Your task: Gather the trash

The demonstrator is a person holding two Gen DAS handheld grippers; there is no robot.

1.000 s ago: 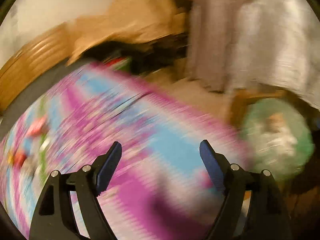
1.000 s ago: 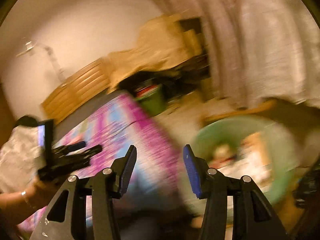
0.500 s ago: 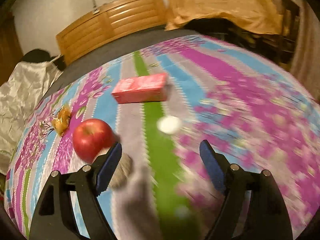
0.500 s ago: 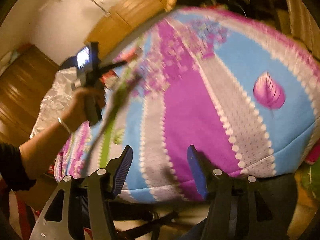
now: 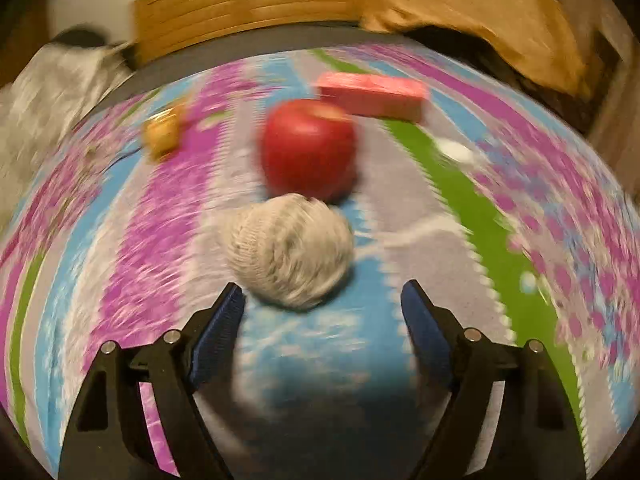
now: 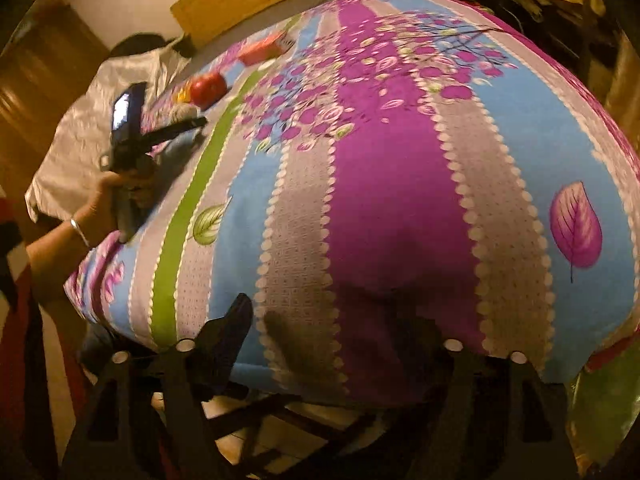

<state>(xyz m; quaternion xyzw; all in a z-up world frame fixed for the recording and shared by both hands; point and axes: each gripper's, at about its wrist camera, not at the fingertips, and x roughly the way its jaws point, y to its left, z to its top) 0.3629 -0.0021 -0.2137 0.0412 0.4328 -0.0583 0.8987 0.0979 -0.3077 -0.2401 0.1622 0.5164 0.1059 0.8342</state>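
Observation:
In the left wrist view my left gripper (image 5: 322, 304) is open and empty, low over the striped floral bedspread (image 5: 500, 200). A grey balled-up sock-like wad (image 5: 290, 250) lies just ahead of the fingertips, slightly left of centre. Behind it sit a red apple (image 5: 308, 146), a pink box (image 5: 372, 94), a crumpled yellow wrapper (image 5: 162, 134) and a small white scrap (image 5: 456, 148). In the right wrist view my right gripper (image 6: 332, 320) is open and empty at the near bed edge. The left gripper (image 6: 160, 132) shows there, hand-held, near the apple (image 6: 208, 86).
A wooden headboard (image 5: 248, 4) stands at the far side, with a tan cloth pile (image 5: 480, 12) to its right. A silvery sheet (image 6: 100, 120) hangs at the bed's left. A green bag (image 6: 600, 412) shows at the lower right of the right wrist view.
Both grippers swung from the green bag back over the bed. The left gripper moved left and forward, so the grey wad and apple now lie ahead of it. Both stayed open.

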